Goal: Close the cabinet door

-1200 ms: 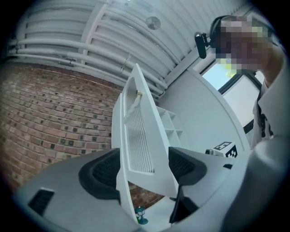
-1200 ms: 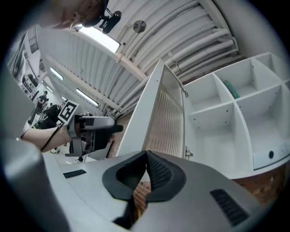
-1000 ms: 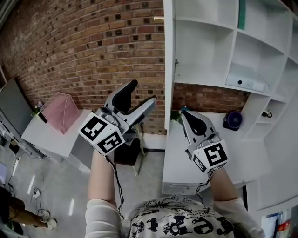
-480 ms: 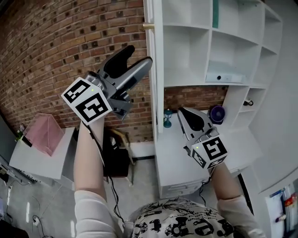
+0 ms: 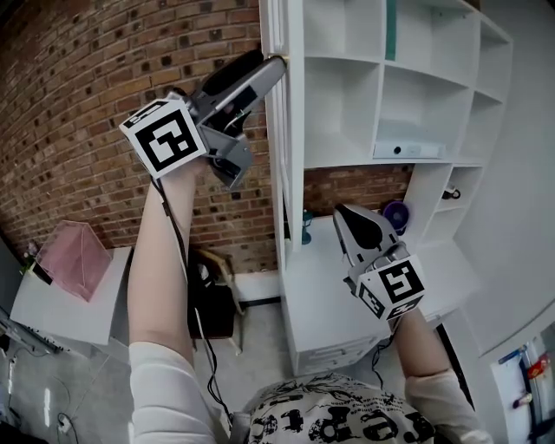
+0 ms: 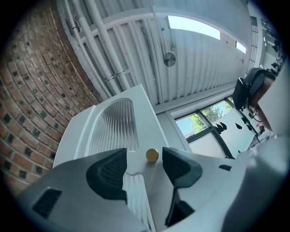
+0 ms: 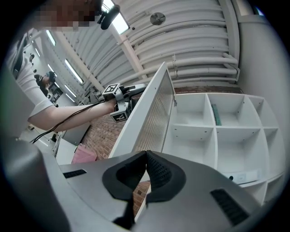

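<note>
The white cabinet door (image 5: pixel 283 156) stands open, edge-on to me in the head view, with a ribbed glass panel (image 6: pixel 117 127) and a small gold knob (image 6: pixel 152 155). My left gripper (image 5: pixel 272 66) is raised to the door's upper edge. In the left gripper view the knob sits between its two dark pads (image 6: pixel 108 171) without touching either. Its jaws have just been closing and still stand apart. My right gripper (image 5: pixel 357 224) hangs lower, in front of the counter, jaws shut on nothing (image 7: pixel 146 174). The right gripper view shows the door (image 7: pixel 152 113) from its inner side.
Behind the door are open white shelves (image 5: pixel 381 104) holding a white box (image 5: pixel 408 149) and a teal book (image 5: pixel 390 26). On the counter stand a purple object (image 5: pixel 395 213) and a teal figure (image 5: pixel 305 225). A brick wall (image 5: pixel 78 130) and pink item (image 5: pixel 74 251) lie left.
My left gripper has risen from chest height to the door's knob, and its jaws have narrowed around it. The right gripper has hardly moved.
</note>
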